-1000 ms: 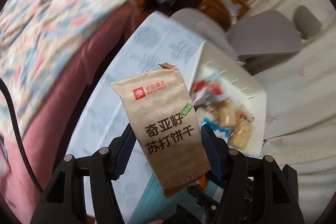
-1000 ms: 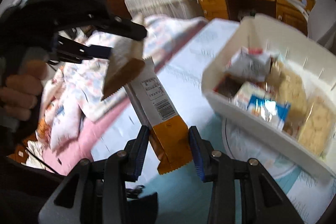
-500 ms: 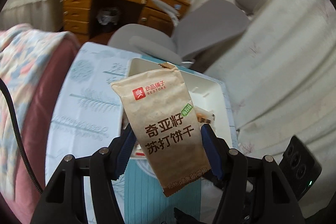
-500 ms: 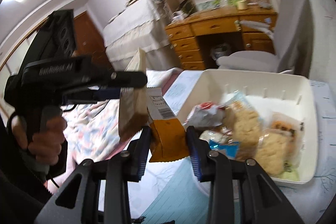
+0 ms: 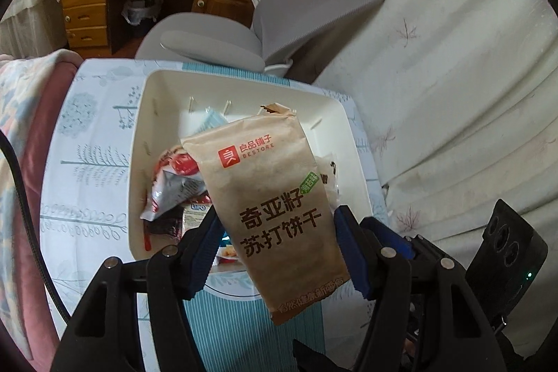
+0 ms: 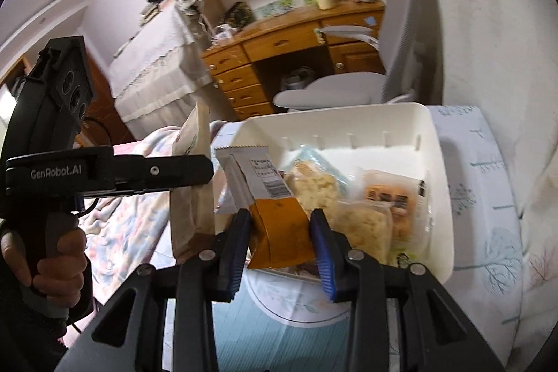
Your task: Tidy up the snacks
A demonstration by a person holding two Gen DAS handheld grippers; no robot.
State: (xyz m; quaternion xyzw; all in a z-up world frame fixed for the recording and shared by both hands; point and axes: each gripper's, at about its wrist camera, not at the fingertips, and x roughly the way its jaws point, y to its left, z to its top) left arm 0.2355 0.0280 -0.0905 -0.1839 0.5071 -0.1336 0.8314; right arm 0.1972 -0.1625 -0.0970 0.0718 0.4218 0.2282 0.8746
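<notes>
The left gripper has a brown cracker packet between its blue pads, and its jaws are opening. I can't quite tell if the pads press on the packet. The packet hangs over the white bin, which is full of snacks. The right gripper pinches an orange packet tight between its narrow fingers, over the near edge of the same bin. The bin sits on a table with a tree-print cloth.
</notes>
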